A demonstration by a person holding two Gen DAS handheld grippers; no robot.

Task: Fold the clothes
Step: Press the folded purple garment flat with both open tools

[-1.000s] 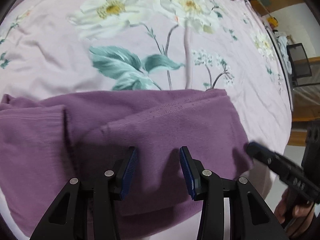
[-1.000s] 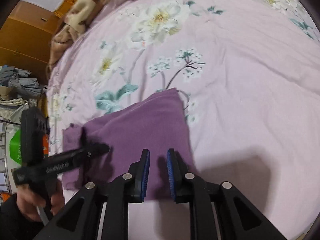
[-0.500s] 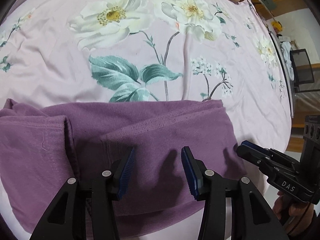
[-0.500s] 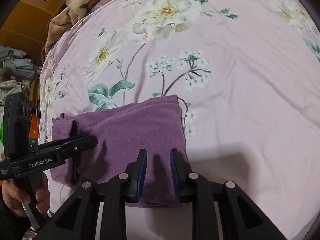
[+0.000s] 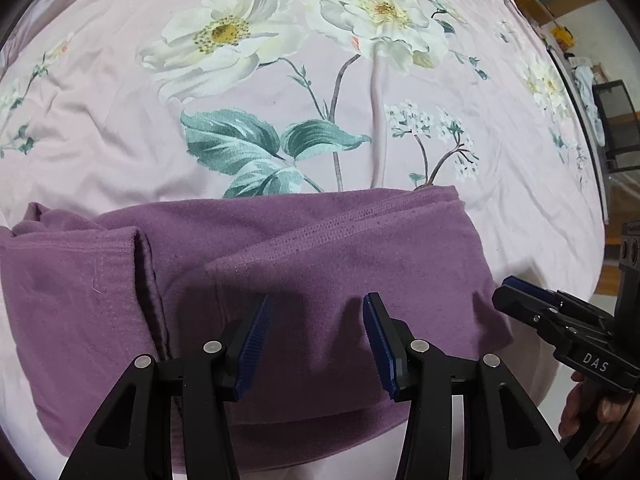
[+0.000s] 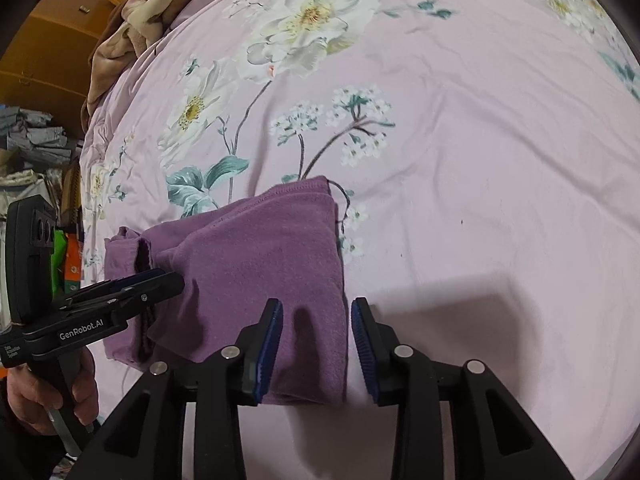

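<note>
A purple garment (image 5: 320, 248) lies folded on the pink floral bedsheet (image 5: 120, 120), with a thicker folded layer at its left end. My left gripper (image 5: 316, 300) hovers over the garment's near middle, jaws apart and nothing pinched. My right gripper (image 6: 317, 304) points down over the garment's (image 6: 260, 248) near right edge. Its jaws are opening, with the cloth lying below the gap and neither pad pressing on it. Each gripper shows in the other's view: the right gripper (image 5: 516, 292) beside the cloth's right corner, the left gripper (image 6: 176, 280) over its left part.
The bedsheet (image 6: 480, 160) stretches far ahead and to the right. A brown blanket (image 6: 132, 20) is heaped at the far end of the bed. Stacked grey clothes (image 6: 36, 140) and wooden furniture (image 6: 40, 40) stand past the left side. A black rack (image 5: 616, 120) stands beyond the right side.
The right gripper's jaws have spread from a narrow gap to a wide one over the garment's right edge. The left gripper keeps its gap and place.
</note>
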